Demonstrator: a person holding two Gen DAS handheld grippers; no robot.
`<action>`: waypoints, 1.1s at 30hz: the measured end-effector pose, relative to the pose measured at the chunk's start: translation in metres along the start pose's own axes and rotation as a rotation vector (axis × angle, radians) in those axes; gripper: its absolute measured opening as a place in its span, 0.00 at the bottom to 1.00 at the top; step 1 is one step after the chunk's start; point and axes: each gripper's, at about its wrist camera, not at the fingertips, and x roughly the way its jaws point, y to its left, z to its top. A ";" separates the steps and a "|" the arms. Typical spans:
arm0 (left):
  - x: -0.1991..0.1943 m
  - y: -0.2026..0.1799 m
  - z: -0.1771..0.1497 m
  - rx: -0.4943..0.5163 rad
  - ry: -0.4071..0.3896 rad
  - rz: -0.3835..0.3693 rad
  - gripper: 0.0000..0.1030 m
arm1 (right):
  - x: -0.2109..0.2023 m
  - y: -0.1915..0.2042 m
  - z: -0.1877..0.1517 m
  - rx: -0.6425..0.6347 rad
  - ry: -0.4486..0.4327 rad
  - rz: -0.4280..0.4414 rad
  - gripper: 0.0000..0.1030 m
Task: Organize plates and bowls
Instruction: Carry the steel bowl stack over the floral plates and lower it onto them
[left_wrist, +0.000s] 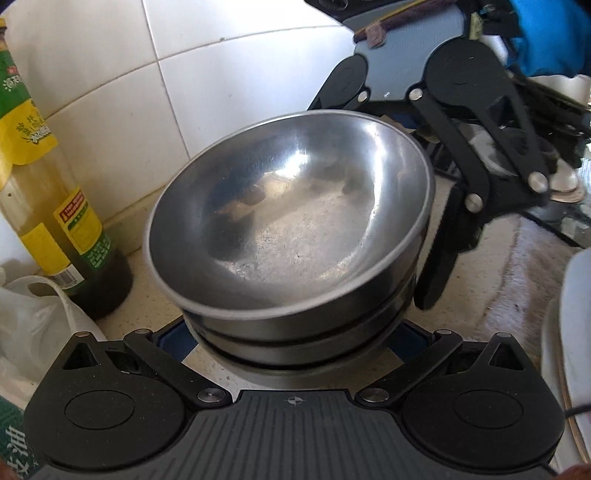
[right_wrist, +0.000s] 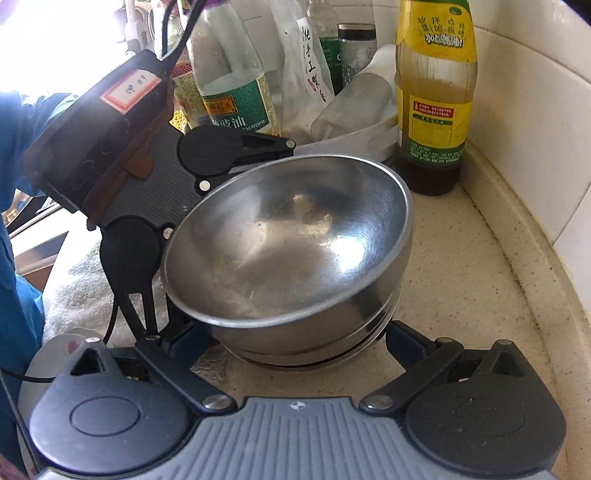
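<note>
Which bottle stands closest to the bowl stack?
The yellow-labelled bottle by the tiled wall, standing just behind the bowl stack. The green-labelled bottle and the others sit farther back, behind the white tray.

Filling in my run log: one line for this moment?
stage: stacking | steel bowls nested, on counter | left gripper, right gripper straddle stack base | grip: unclear

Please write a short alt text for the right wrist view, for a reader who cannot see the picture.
A stack of steel bowls sits on a speckled counter, between the open fingers of the right gripper. The left gripper reaches in from the left, and a yellow-labelled oil bottle stands behind by the tiled wall.
</note>
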 end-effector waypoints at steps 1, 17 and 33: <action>0.001 0.000 0.001 -0.002 0.005 -0.002 1.00 | -0.001 0.001 0.000 0.004 -0.004 -0.004 1.00; -0.005 -0.012 0.028 0.000 -0.017 0.026 1.00 | -0.048 0.030 0.003 0.029 -0.069 -0.088 1.00; -0.080 -0.074 0.060 0.094 -0.081 0.036 1.00 | -0.118 0.144 -0.015 0.097 -0.107 -0.201 1.00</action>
